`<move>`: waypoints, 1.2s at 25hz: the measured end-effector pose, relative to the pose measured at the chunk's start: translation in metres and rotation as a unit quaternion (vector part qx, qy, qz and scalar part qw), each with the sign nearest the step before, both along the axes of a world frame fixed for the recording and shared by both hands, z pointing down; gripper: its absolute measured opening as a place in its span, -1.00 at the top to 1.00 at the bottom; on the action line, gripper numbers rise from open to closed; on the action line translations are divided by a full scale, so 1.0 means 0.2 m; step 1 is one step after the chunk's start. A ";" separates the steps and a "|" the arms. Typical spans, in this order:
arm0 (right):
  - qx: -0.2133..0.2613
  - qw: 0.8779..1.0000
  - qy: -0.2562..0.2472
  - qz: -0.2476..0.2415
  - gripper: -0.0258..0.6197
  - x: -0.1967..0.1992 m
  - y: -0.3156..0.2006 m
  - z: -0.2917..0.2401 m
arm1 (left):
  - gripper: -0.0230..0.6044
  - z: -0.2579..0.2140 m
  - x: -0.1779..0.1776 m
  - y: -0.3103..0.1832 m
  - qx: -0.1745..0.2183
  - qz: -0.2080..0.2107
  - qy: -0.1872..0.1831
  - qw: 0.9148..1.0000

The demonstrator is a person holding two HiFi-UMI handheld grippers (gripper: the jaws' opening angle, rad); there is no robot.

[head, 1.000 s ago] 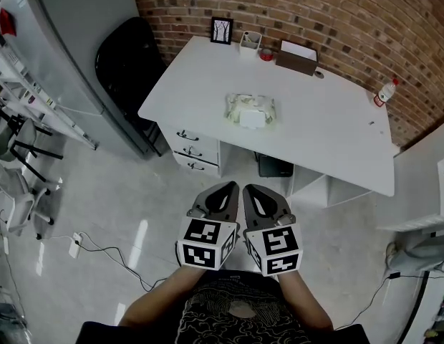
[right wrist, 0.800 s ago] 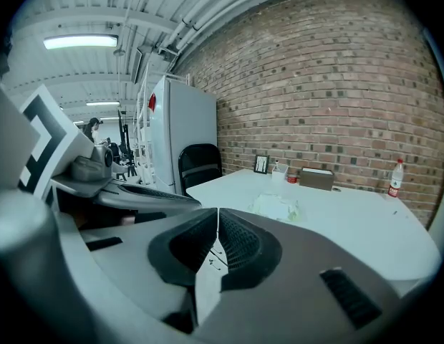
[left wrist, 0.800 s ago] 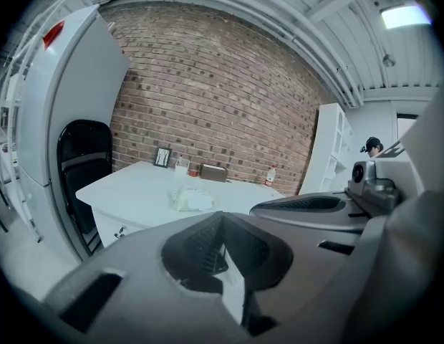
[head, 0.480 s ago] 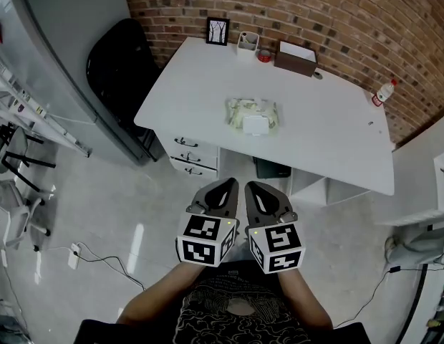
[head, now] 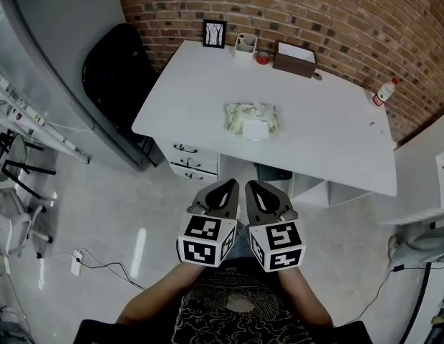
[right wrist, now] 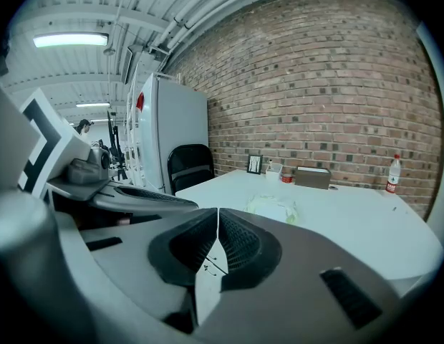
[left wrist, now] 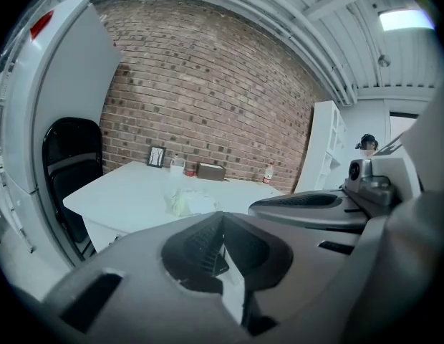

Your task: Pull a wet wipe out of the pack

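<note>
The wet wipe pack (head: 251, 119), pale green with a white lid, lies near the middle of the white table (head: 329, 131). It shows small in the left gripper view (left wrist: 185, 201) and in the right gripper view (right wrist: 272, 209). My left gripper (head: 224, 190) and right gripper (head: 257, 190) are held side by side close to my body, well short of the table and apart from the pack. Both are shut with nothing between their jaws.
At the table's far edge stand a framed picture (head: 214, 34), a small white holder (head: 245, 42), a red object (head: 263, 56) and a brown box (head: 294, 59); a bottle (head: 383, 92) is at the right corner. A black chair (head: 114, 74) stands left. Drawers (head: 187, 159) sit under the table.
The view has shifted slightly: the table and pack sit a little higher and nearer. Both grippers stay shut in the same place close to my body.
</note>
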State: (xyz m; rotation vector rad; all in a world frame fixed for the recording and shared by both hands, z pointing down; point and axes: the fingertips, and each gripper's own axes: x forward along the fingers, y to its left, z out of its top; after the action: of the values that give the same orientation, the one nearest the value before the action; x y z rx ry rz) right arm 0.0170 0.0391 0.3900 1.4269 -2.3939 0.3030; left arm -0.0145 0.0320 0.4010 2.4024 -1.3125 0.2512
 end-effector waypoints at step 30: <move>-0.055 0.998 0.025 -0.013 0.86 0.10 -0.89 0.18 | 0.89 0.15 0.10 -0.90 -0.044 0.003 -0.008 0.999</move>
State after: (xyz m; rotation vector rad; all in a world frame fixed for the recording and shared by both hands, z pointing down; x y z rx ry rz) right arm 0.0366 -0.1392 0.4261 1.3387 -2.3150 0.3819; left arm 0.0059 -0.1473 0.4309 2.3364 -1.2744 0.3227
